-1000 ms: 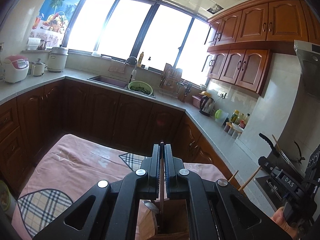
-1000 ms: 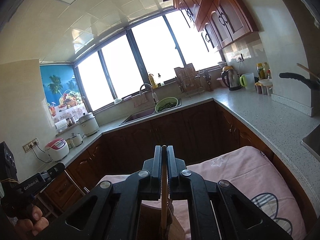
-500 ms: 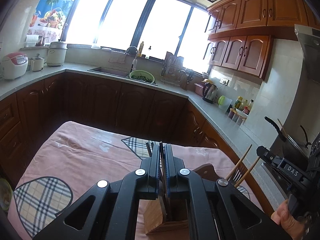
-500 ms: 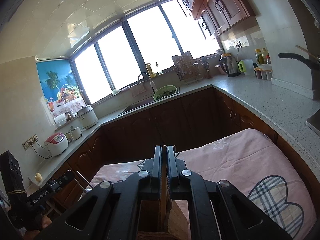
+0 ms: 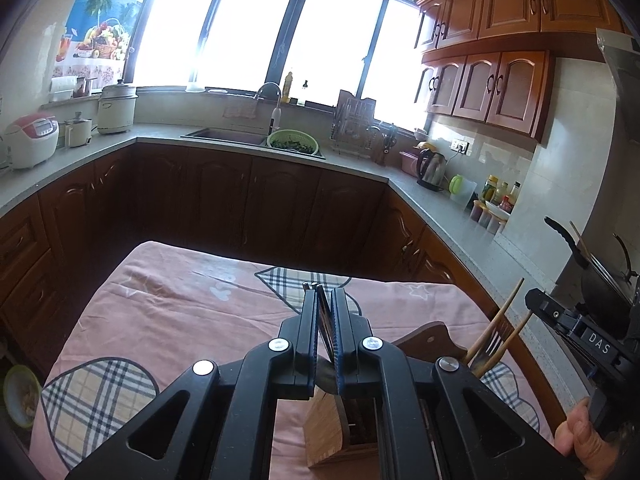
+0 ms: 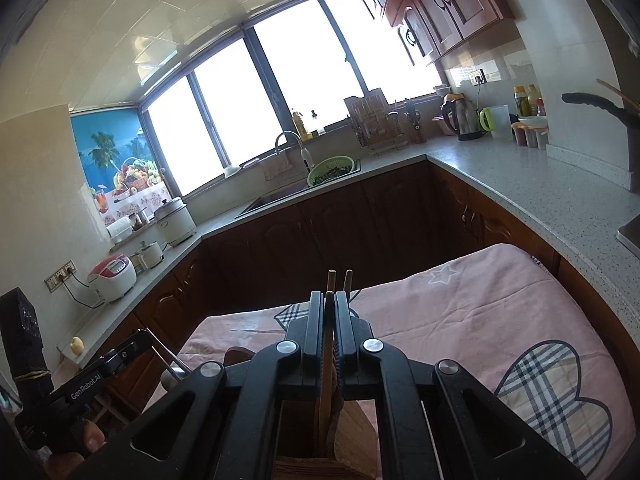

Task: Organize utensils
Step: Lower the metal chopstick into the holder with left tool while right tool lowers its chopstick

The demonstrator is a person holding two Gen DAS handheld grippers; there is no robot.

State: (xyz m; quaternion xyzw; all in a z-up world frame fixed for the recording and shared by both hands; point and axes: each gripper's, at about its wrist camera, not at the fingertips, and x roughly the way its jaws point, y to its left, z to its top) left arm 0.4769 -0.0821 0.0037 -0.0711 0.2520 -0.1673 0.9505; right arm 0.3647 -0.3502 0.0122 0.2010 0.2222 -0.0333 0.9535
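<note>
A bamboo utensil holder (image 5: 324, 424) stands on the pink cloth under both grippers; it also shows in the right wrist view (image 6: 356, 436). My left gripper (image 5: 323, 300) is shut on thin dark metal utensil handles (image 5: 325, 320) that lean between its fingers, their lower ends down in the holder. My right gripper (image 6: 329, 300) is shut on wooden chopsticks (image 6: 329, 344) that run down into the holder. In the left wrist view the chopsticks (image 5: 498, 328) and a fork stick up at the right beside the right gripper's body.
The table has a pink cloth (image 5: 180, 300) with plaid heart patches. A dark wooden board (image 5: 430, 338) lies behind the holder. Dark cabinets and a grey countertop (image 5: 440, 208) with kettle, bottles and sink surround the table. A stove with a pan (image 5: 592, 264) is at the right.
Both cameras have tilted down and lifted, so more of the table and the holder shows. The utensil handles now stand out above the left fingers, the chopstick tips above the right fingers.
</note>
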